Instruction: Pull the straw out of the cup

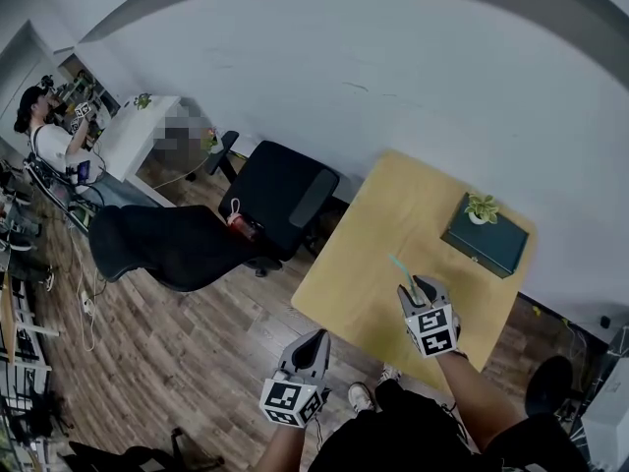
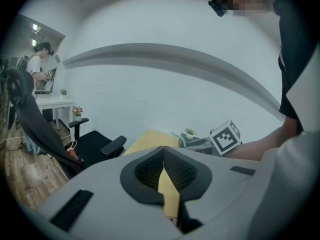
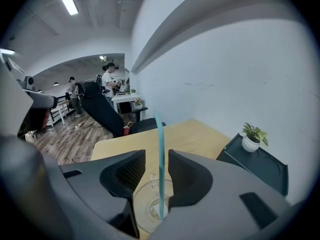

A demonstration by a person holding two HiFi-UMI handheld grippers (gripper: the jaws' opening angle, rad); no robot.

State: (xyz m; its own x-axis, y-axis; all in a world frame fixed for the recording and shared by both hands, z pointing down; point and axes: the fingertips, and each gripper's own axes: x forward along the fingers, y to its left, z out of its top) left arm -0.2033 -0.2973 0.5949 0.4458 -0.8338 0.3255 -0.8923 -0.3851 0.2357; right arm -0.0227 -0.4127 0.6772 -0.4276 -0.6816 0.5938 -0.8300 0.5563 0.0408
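Item 1, cup (image 3: 147,204): clear glass, upright on the pale wooden bench (image 1: 393,214), near the bench edge closest to the person. Seen from above in the right gripper view. In the head view it is mostly covered by the gripper over it.

Item 2, straw (image 3: 159,159): teal, thin. Its lower end stands inside the cup and its upper length rises out of the cup mouth, leaning slightly.

Item 3, right gripper (image 1: 418,288): directly above the cup, pointing down at it. Its fingers (image 3: 187,176) are released and stand apart, one on each side of the straw. The straw passes through the gap, closer to one pad, with no squeeze visible.

Item 4, left gripper (image 1: 313,340): well apart from the cup, off the bench edge and over the wood floor (image 1: 177,352). Its fingers (image 2: 182,171) are clenched tip to tip, with nothing between them.

Item 5, dark box (image 1: 486,239): on the bench, beyond the cup, at the far corner by the wall. It carries a small potted plant (image 1: 481,207).

Item 6, black office chair (image 1: 275,200): on the floor, beside the bench and away from the cup.

Item 7, person (image 1: 44,136): far from the cup, standing at a white desk (image 1: 133,131).
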